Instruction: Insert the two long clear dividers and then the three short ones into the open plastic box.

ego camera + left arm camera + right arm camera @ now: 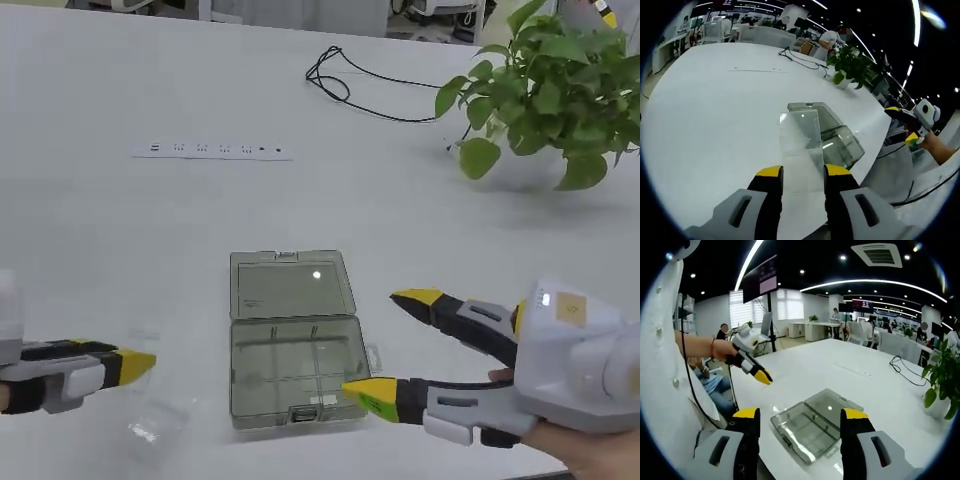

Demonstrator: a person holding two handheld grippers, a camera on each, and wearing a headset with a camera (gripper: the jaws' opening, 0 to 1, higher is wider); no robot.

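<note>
The open clear plastic box [293, 375] lies flat on the white table, with its lid [292, 285] folded away from me. My right gripper [392, 345] hovers just right of the box's base, jaws spread wide and nothing between them; its own view looks down on the box [815, 422]. Far to the left, my left gripper [135, 365] points toward the box, open and holding nothing. Clear dividers [150, 425] lie faintly on the table by its tip. In the left gripper view the dividers [800, 137] lie just ahead of the jaws, and the box [832, 132] is beyond them.
A potted plant [560, 90] stands at the back right, with a black cable [350, 85] looped beside it. A white power strip [210, 150] lies at the back left. The table's front edge runs just below the box and grippers.
</note>
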